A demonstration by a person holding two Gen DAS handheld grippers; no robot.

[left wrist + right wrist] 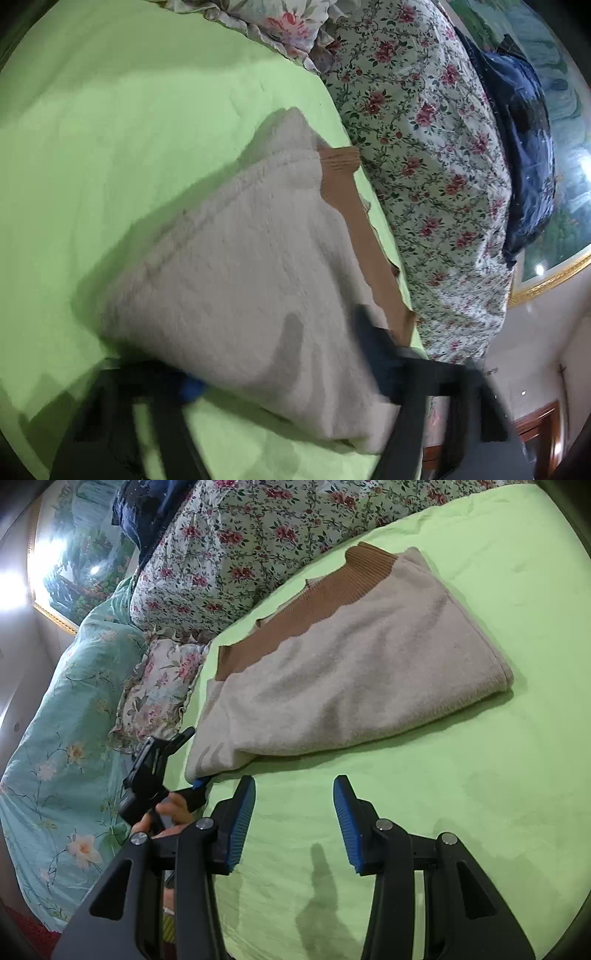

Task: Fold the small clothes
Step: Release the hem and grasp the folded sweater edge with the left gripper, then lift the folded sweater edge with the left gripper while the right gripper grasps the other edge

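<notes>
Beige garment (351, 672), already folded, is lying on the green bed (480, 775). Its near corner is being pinched by the left claw (199, 784), probably for another fold; the right claw (293, 823) is being held released and empty, just beside.

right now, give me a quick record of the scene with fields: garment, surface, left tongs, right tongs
garment: beige sweater with brown ribbed trim, folded, lying flat
surface: green bedsheet
left tongs: at the sweater's near corner, fabric between the fingers; grip unclear through blur
right tongs: open, empty, over bare sheet beside the sweater
background: floral quilt along the bed's far side
</notes>
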